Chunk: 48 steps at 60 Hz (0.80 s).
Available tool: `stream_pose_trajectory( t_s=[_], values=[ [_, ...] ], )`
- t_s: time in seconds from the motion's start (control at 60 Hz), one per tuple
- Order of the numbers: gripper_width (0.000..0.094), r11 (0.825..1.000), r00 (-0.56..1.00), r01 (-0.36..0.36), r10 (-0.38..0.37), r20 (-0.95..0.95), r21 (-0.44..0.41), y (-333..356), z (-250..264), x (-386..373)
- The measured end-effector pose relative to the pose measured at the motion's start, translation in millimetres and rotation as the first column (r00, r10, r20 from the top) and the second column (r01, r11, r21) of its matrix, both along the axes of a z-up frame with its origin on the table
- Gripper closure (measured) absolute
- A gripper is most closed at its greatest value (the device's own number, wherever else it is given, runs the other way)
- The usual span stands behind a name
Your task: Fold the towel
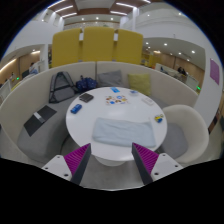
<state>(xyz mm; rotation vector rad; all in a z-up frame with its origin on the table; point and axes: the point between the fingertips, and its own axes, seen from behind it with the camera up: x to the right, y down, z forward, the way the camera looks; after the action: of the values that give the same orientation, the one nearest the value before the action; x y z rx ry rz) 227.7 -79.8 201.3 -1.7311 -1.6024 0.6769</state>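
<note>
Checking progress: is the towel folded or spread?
Spread: the towel lies flat as one broad sheet on the round table, just beyond the open gripper.

A towel (120, 131) lies on the near part of the desk (90, 115), just ahead of the hand-held gripper (113, 158) and its parted fingers; small items (118, 98) sit at the far side, a chair (187, 130) stands right.

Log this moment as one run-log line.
claw: open, empty | towel: flat on round white table, just ahead of claw | fold: not started
</note>
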Motion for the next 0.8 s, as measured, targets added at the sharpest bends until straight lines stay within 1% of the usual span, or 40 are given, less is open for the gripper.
stream_pose_trajectory(
  t_s=[0.067, 0.167, 0.317, 0.383, 0.433, 0.567, 0.633, 0.7, 0.733, 0.767, 0.8],
  values=[
    [0.0067, 0.999, 0.999, -0.036, 0.036, -0.003, -0.009, -22, -8, -21],
    [0.0069, 0.998, 0.998, -0.058, 0.057, -0.007, -0.013, -44, -26, -59],
    [0.0071, 0.999, 0.999, -0.037, 0.037, -0.011, -0.002, -50, -62, -117],
    [0.007, 0.999, 0.999, -0.035, 0.035, -0.001, 0.011, -48, -87, -144],
    [0.0065, 0.999, 1.0, -0.021, 0.02, 0.011, 0.027, -46, -107, -162],
    [0.0068, 0.999, 0.999, -0.002, 0.001, 0.043, 0.036, -43, -165, -209],
    [0.0069, 1.0, 0.998, -0.001, -0.001, 0.068, 0.03, -42, -195, -226],
    [0.0071, 1.0, 0.996, 0.016, -0.018, 0.09, 0.024, -40, -218, -235],
    [0.0082, 1.0, 0.995, 0.02, -0.02, 0.098, 0.008, -40, -225, -238],
    [0.0283, 0.999, 0.997, 0.029, -0.027, 0.075, -0.019, -41, -227, -244],
    [0.0484, 0.999, 0.997, 0.035, -0.033, 0.074, -0.027, -39, -229, -245]
  ],
)
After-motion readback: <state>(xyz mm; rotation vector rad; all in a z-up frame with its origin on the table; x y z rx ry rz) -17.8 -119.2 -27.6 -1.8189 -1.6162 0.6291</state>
